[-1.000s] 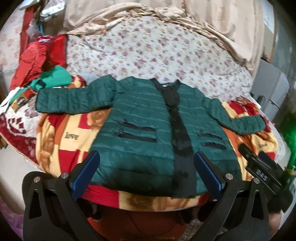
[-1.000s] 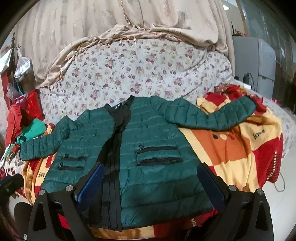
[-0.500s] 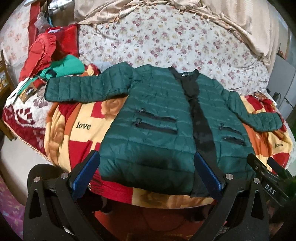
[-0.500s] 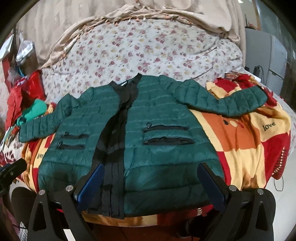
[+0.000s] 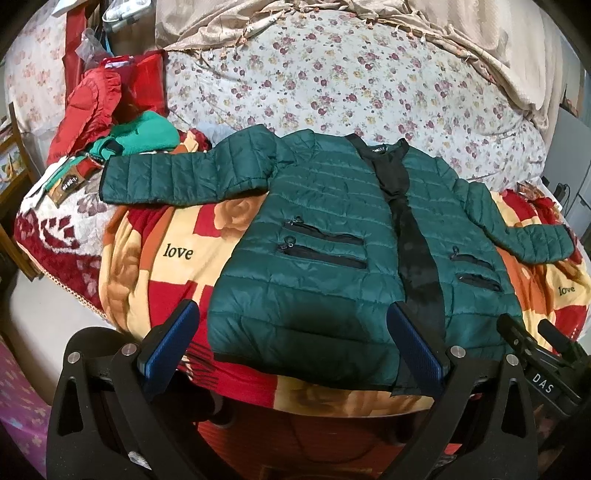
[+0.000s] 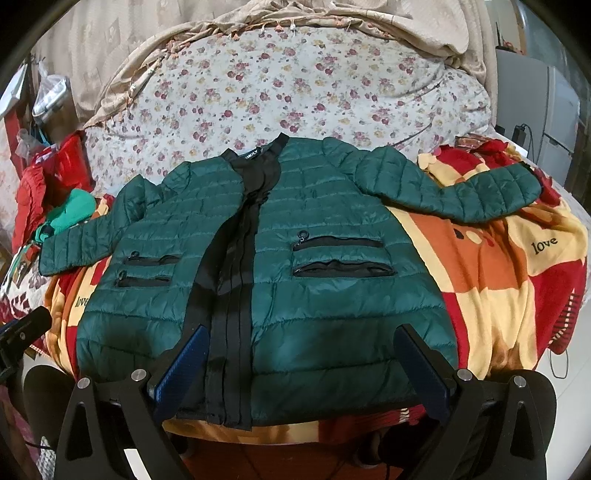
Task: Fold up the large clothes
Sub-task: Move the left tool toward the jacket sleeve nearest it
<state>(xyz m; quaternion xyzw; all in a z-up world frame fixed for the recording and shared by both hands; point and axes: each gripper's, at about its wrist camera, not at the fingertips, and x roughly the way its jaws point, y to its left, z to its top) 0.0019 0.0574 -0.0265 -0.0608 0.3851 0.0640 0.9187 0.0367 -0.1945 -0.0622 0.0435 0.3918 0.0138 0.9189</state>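
A dark green quilted jacket (image 5: 317,266) with a black front placket lies flat and face up on a red, orange and yellow blanket (image 5: 159,254), both sleeves spread out to the sides. It also shows in the right wrist view (image 6: 317,280). My left gripper (image 5: 291,332) is open and empty, hovering over the jacket's lower left hem. My right gripper (image 6: 299,354) is open and empty, over the lower hem by the placket. The right gripper's body shows at the right edge of the left wrist view (image 5: 535,354).
A floral quilt (image 5: 351,85) rises behind the jacket, with a beige cloth (image 6: 332,14) draped over it. A red garment (image 5: 88,107) and a bright green one (image 5: 144,133) are piled at the left. A white appliance (image 6: 554,118) stands at the far right.
Both grippers have moved forward and down toward the jacket's lower hem, and the left one has shifted left. The jacket has not moved. Both stay open.
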